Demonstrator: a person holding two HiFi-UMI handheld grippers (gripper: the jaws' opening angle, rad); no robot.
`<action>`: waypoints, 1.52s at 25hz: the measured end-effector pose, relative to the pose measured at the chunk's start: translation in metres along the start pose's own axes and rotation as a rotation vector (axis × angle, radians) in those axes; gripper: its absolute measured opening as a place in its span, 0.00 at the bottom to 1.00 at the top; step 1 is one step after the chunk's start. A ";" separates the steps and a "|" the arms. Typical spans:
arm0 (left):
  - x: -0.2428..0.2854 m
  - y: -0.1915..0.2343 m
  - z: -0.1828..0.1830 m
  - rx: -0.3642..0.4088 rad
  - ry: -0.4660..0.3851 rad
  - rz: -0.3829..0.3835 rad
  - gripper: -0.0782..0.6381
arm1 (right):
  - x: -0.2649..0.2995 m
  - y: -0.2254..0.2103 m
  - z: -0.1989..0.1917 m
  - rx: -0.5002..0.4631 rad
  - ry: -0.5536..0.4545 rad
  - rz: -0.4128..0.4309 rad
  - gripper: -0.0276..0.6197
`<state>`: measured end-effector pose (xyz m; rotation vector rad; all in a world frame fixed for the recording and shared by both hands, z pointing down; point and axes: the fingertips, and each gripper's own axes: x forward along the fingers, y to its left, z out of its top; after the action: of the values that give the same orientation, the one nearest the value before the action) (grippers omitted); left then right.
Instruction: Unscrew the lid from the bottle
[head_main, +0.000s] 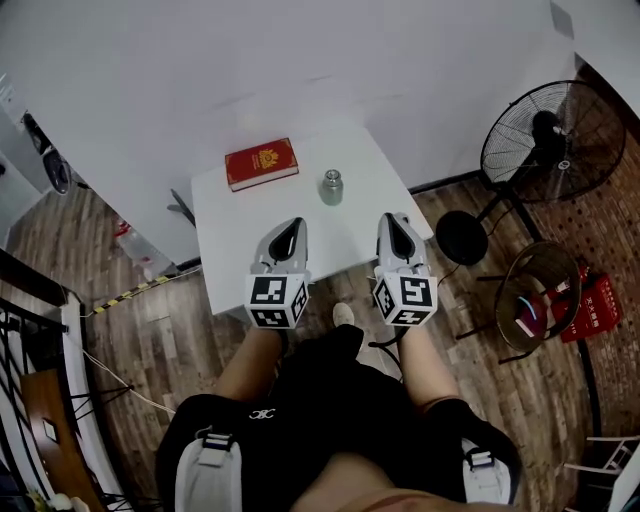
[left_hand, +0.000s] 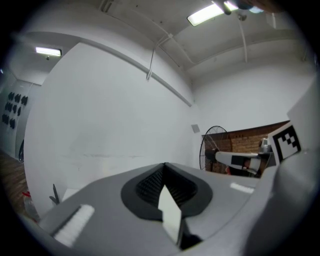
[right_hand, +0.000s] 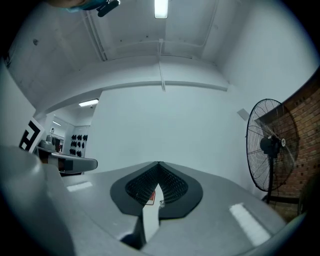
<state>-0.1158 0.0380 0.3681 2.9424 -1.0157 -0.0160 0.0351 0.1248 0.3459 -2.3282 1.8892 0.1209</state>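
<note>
A small clear bottle with a silver lid stands upright near the middle of the white table. Both grippers hover over the table's near edge, short of the bottle and apart from it. My left gripper lies to the bottle's near left, jaws shut and empty. To its near right, my right gripper is likewise shut with nothing in it. In the left gripper view the closed jaws point at the white wall. Through a slit below the closed jaws in the right gripper view, a sliver of the bottle shows.
A red book lies flat on the table's far left. Right of the table stand a black pedestal fan, a round wire basket stand and a red crate. A white wall runs behind the table. The person's legs fill the near foreground.
</note>
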 end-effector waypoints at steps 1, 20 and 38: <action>0.006 -0.002 -0.001 -0.005 -0.001 -0.003 0.18 | 0.003 -0.004 -0.002 0.001 0.002 0.003 0.04; 0.171 0.028 0.015 -0.020 -0.021 0.126 0.18 | 0.180 -0.076 -0.007 0.004 -0.003 0.194 0.04; 0.207 0.094 -0.019 -0.036 0.038 0.385 0.18 | 0.297 -0.048 -0.048 0.076 0.043 0.461 0.04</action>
<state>-0.0105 -0.1626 0.3895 2.6526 -1.5358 0.0300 0.1422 -0.1600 0.3517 -1.8224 2.3715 0.0444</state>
